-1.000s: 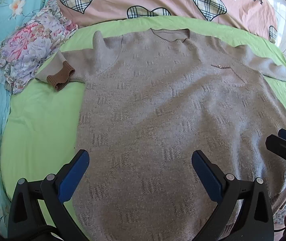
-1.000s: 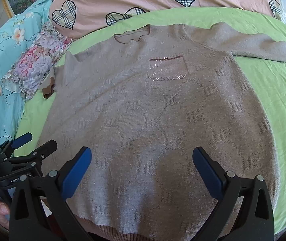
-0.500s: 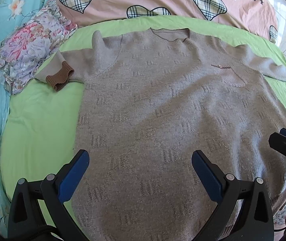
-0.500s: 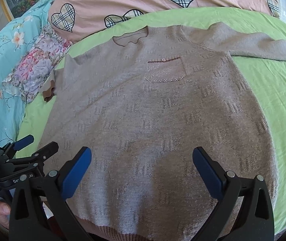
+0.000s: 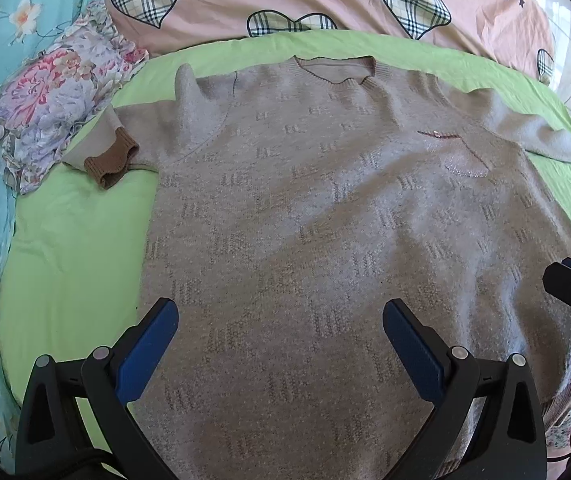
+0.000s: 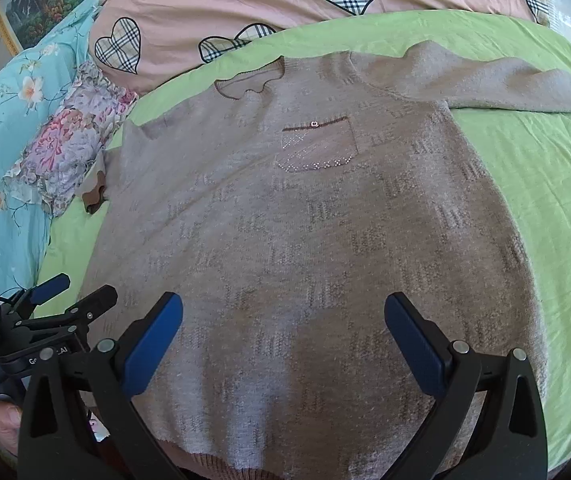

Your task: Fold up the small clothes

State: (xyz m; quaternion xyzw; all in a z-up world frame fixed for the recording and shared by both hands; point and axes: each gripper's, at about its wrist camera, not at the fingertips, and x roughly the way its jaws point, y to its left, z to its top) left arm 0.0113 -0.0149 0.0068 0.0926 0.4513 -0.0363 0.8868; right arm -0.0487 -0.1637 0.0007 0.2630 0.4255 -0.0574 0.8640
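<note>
Green sheet [image 5: 69,240] on bed, beige sweater [image 5: 325,220] spread flat front-up, left gripper [image 5: 279,330] and right gripper [image 6: 283,328] both wide open over hem, gripping nothing: likely start with sleeves, pinch far cuff [image 5: 107,162], fold inward, avoid bunching.
</note>
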